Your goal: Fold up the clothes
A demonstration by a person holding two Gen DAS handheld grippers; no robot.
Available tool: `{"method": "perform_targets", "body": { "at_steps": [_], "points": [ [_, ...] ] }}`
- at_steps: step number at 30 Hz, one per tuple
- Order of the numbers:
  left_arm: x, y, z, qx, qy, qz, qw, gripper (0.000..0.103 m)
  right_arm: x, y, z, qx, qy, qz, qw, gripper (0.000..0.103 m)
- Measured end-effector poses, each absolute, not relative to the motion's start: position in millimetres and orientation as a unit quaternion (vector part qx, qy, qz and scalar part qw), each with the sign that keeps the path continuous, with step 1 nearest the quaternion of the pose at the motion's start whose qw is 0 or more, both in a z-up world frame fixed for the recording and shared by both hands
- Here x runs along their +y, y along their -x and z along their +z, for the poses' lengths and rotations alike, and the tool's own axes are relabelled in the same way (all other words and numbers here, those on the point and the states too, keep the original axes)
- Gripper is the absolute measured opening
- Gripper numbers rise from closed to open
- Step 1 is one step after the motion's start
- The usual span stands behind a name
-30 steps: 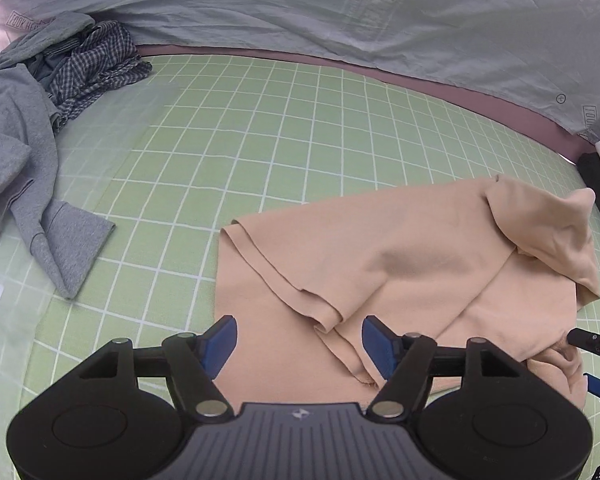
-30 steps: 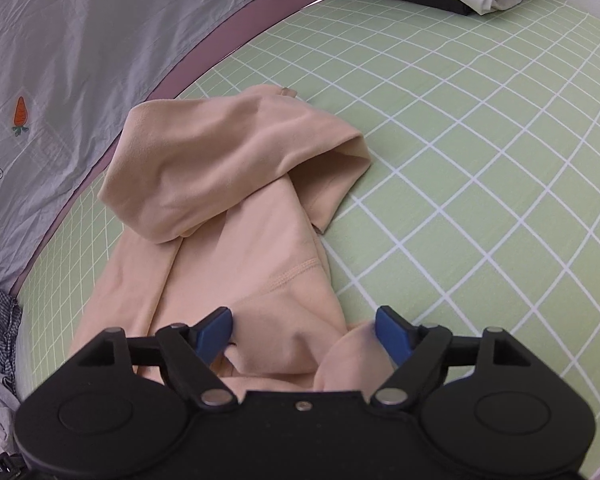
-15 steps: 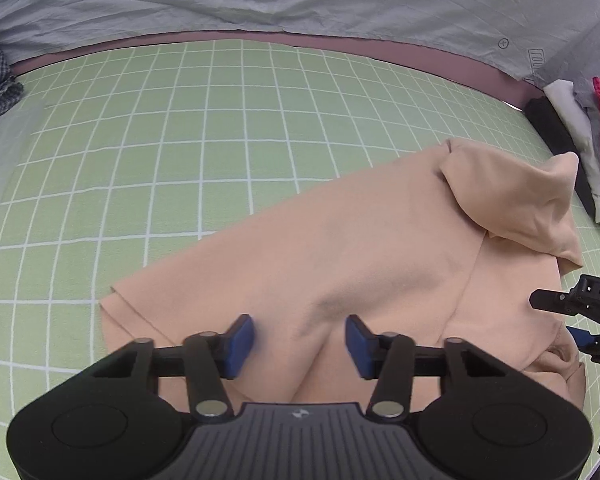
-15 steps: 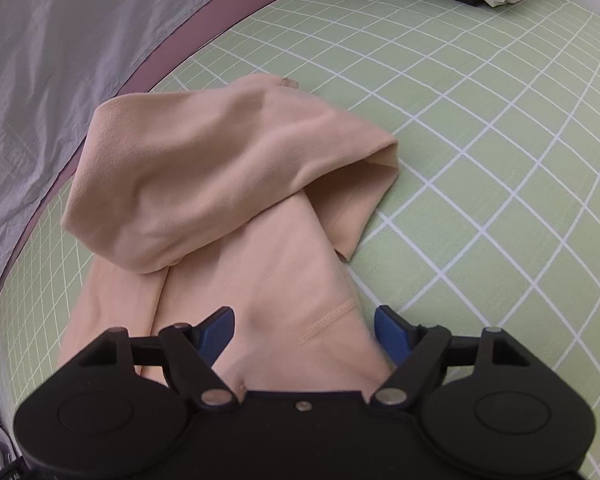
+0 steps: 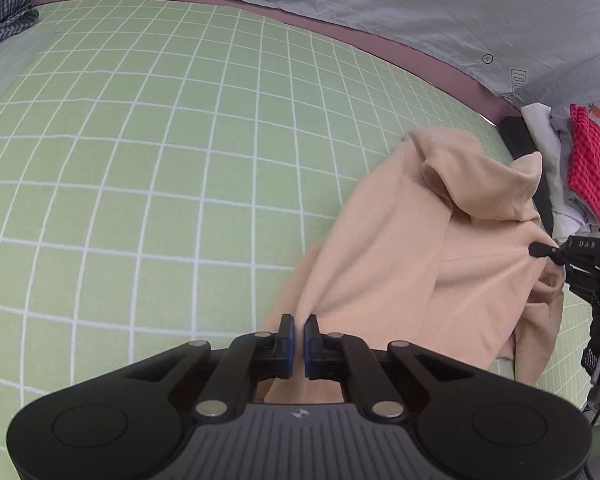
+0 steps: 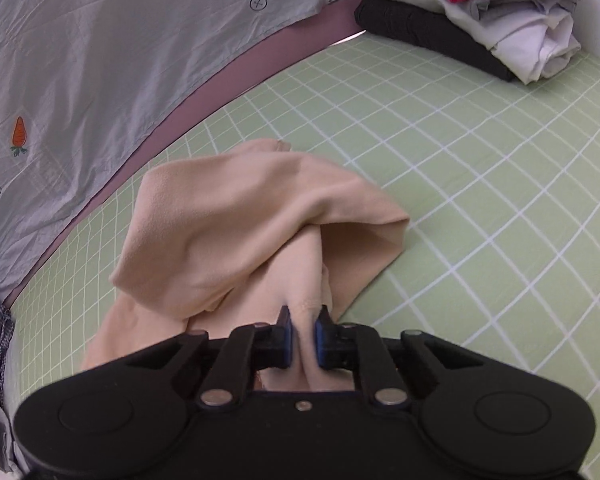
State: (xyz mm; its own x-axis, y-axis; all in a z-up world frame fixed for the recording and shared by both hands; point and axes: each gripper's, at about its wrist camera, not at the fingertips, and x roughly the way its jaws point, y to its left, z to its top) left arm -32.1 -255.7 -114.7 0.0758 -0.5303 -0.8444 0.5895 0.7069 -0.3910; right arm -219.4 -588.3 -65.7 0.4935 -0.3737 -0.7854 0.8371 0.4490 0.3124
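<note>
A beige garment (image 5: 420, 248) lies partly bunched on the green grid mat (image 5: 140, 160). My left gripper (image 5: 299, 330) is shut on its near edge and lifts the cloth a little. My right gripper (image 6: 302, 330) is shut on another part of the same beige garment (image 6: 240, 232), near a stitched seam. The right gripper also shows at the right edge of the left wrist view (image 5: 572, 256), pinching the cloth. A folded-over flap of the garment rises between the two grips.
A stack of folded clothes (image 6: 480, 12), black, white, grey and red, stands at the mat's far right corner. A grey sheet (image 6: 100, 60) with carrot prints hangs along the back. Checked and grey clothes (image 5: 4, 12) lie at the far left.
Both grippers have closed on the beige garment. The left gripper has swung right along the cloth's edge, and the garment has been drawn up and bunched toward the right.
</note>
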Motion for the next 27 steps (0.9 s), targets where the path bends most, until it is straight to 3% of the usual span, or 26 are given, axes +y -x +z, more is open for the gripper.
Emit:
{"method": "perform_targets", "body": {
  "at_steps": [6,12,16,18,19,20,22,27],
  "points": [
    [-253.3,42.2,-119.9,0.573,-0.031,-0.354,0.738,0.005,-630.9,238.6,-45.9,0.306,-0.305,-0.410,0.803,0.012],
    [-252.1,35.9,-123.1,0.570,-0.044,-0.307,0.761,0.006,-613.1,239.8,-80.9,0.358,-0.300,-0.413,0.782,0.020],
    [-258.0,33.4,-116.6,0.560,-0.056,-0.292,0.773,0.021,-600.2,256.2,-76.2,0.335,-0.317,-0.431,0.776,0.044],
    [-264.3,32.6,-107.4,0.543,-0.072,-0.296,0.783,0.032,-595.7,265.7,-68.2,0.318,-0.323,-0.438,0.776,0.056],
    [-267.0,32.5,-101.9,0.533,-0.075,-0.296,0.789,0.044,-593.5,270.9,-63.7,0.308,-0.324,-0.443,0.777,0.060],
    [-269.7,32.5,-96.1,0.523,-0.076,-0.297,0.795,0.054,-591.0,276.7,-59.3,0.297,-0.325,-0.448,0.778,0.060],
    [-274.7,32.3,-84.7,0.503,-0.077,-0.300,0.807,0.062,-586.7,290.2,-51.9,0.275,-0.330,-0.466,0.774,0.064],
    [-296.8,34.2,-68.1,0.477,-0.081,-0.320,0.815,0.071,-587.5,318.1,-50.0,0.253,-0.342,-0.513,0.745,0.072]
  ]
}}
